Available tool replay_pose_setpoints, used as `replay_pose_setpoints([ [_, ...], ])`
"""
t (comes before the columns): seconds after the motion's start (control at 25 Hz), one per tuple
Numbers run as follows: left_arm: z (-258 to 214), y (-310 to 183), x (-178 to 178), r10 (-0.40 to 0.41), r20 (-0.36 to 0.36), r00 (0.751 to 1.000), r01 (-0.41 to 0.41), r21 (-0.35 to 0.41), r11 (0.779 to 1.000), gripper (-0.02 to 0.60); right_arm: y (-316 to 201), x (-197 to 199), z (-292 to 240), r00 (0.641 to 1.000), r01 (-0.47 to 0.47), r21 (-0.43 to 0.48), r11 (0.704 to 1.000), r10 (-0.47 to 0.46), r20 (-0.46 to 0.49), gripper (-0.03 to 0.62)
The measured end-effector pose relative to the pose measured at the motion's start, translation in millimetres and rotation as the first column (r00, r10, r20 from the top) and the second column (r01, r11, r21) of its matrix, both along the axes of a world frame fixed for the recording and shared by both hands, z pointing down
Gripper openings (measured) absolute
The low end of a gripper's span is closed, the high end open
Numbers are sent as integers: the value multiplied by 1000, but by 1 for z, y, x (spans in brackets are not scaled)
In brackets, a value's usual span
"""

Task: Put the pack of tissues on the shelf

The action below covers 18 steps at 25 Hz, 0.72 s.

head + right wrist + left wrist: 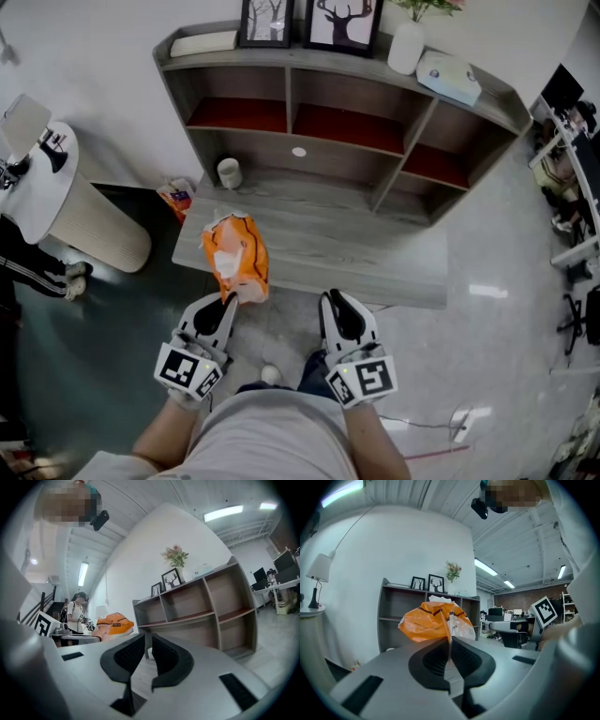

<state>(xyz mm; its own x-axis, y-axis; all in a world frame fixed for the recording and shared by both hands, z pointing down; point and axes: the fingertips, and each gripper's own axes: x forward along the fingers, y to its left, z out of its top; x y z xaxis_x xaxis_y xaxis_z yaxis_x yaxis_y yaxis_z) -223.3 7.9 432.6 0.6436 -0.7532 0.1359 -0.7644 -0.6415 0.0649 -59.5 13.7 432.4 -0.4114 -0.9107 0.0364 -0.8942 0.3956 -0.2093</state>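
Note:
The pack of tissues point(234, 258) is an orange and white plastic pack, held up over the near left part of the low wooden platform point(375, 253). My left gripper point(228, 302) is shut on the pack's near edge; in the left gripper view the pack point(433, 620) stands just above the closed jaws of that gripper point(450, 641). My right gripper point(333, 302) hovers beside it, shut with nothing in it. The right gripper view shows its closed jaws point(147, 644) with the pack point(112, 623) off to the left. The grey shelf point(356, 150) with red-backed compartments stands beyond the platform.
A white cup point(229, 172) sits at the shelf's lower left. On the shelf top stand picture frames point(342, 21), a white vase point(406, 47) and a pale box point(448, 77). A round white side table point(37, 178) stands left, desks and chairs right.

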Motion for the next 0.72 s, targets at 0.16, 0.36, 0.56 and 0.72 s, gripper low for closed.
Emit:
replay_pose_setpoints([
  [0.16, 1, -27, 21, -17, 6, 1000, 17, -9, 1000, 18, -32, 15, 0, 999, 36, -7, 999, -36, 4, 57],
  [0.36, 0, -60, 51, -35, 13, 999, 35, -9, 999, 18, -71, 40, -2, 997, 72, 0, 997, -72, 10, 57],
  [0.56, -8, -85, 75, -61, 22, 998, 61, 9, 998, 18, -95, 64, -8, 995, 99, 13, 995, -99, 14, 57],
  [0.72, -15, -99, 96, -79, 22, 997, 79, 24, 997, 18, -108, 85, -12, 993, 116, 15, 993, -117, 17, 57],
])
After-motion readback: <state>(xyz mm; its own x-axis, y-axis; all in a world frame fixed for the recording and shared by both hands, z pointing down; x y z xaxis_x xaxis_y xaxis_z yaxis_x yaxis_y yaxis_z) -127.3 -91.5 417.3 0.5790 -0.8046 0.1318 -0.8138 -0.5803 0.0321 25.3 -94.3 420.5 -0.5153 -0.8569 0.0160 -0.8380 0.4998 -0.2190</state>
